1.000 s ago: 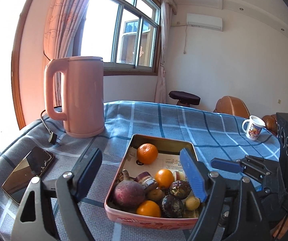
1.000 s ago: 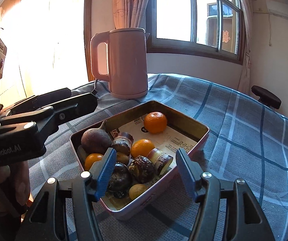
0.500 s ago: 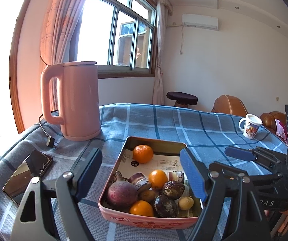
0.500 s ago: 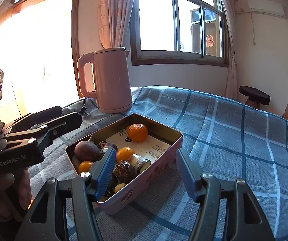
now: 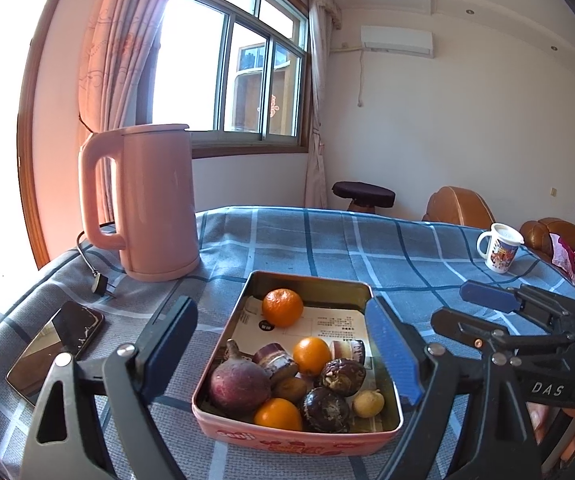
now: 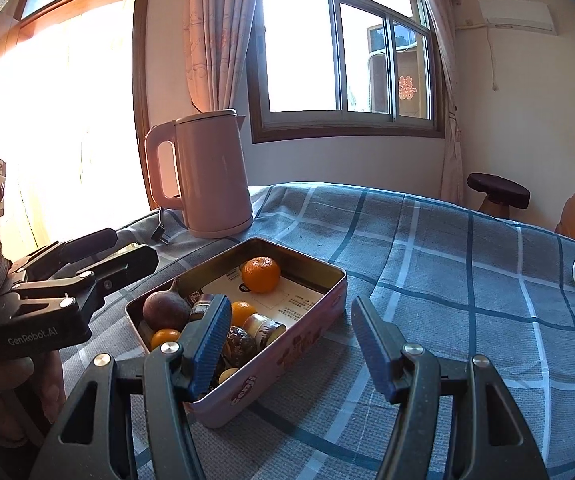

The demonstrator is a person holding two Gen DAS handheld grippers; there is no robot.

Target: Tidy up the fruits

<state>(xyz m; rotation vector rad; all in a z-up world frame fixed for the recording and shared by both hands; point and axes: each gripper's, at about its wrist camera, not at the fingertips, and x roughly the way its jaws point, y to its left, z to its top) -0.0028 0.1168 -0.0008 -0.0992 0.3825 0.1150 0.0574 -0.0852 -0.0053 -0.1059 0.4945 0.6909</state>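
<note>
A pink tin (image 5: 299, 436) lined with printed paper holds three oranges (image 5: 282, 307), a round purple fruit (image 5: 239, 386), dark wrinkled fruits (image 5: 342, 376) and a small yellow one (image 5: 368, 403). My left gripper (image 5: 277, 305) hovers in front of the tin. Its jaws are opening, wider than the tin, and the pads touch nothing. My right gripper (image 6: 287, 302) is open beside the tin's right wall (image 6: 287, 356) and holds nothing. The right gripper (image 5: 463, 308) also shows at the right of the left wrist view. The left gripper (image 6: 127, 246), with a hand under it, shows at the left of the right wrist view.
A tall pink kettle (image 5: 147, 204) stands behind the tin at the left, its plug (image 5: 97, 280) loose on the blue checked cloth (image 5: 327, 240). A phone (image 5: 55, 344) lies near the left edge. A printed mug (image 5: 499, 250) sits far right. A stool and brown chairs stand beyond the table.
The right gripper has drawn back and swung right, so the tin sits farther left in its view and the mug has appeared. The left jaws have widened slightly.
</note>
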